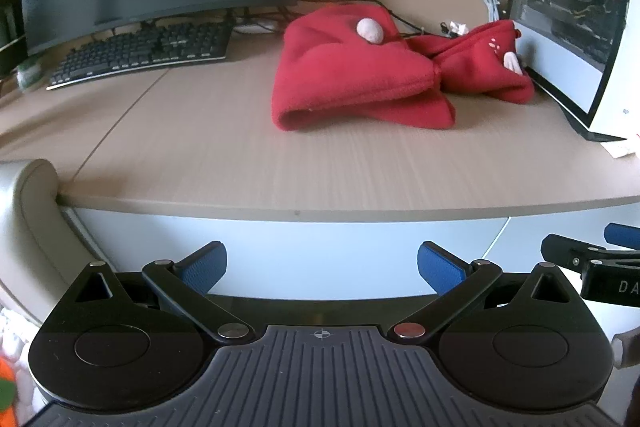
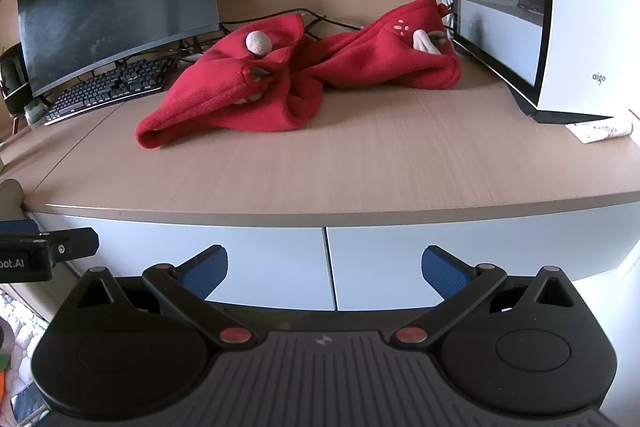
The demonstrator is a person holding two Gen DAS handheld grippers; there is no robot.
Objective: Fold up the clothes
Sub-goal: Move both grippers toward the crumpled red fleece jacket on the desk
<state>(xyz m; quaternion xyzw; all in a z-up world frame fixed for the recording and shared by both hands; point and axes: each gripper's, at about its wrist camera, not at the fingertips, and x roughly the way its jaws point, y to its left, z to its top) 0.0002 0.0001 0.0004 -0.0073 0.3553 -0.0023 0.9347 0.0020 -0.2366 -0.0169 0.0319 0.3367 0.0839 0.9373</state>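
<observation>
The brand "aigo" is printed in small grey letters on the white computer case (image 2: pixel 580 27) at the counter's right edge. Partial lettering, "DA" and "oot.AI", is seen on each neighbouring claw's black body.

A crumpled red garment (image 1: pixel 360 75) lies far right on the counter (image 1: pixel 200 155) — keyboard (image 1: pixel 140 55) far left. The left hand-held gripper (image 1: pixel 322 265) hangs spread before the counter's near edge — empty.
</observation>
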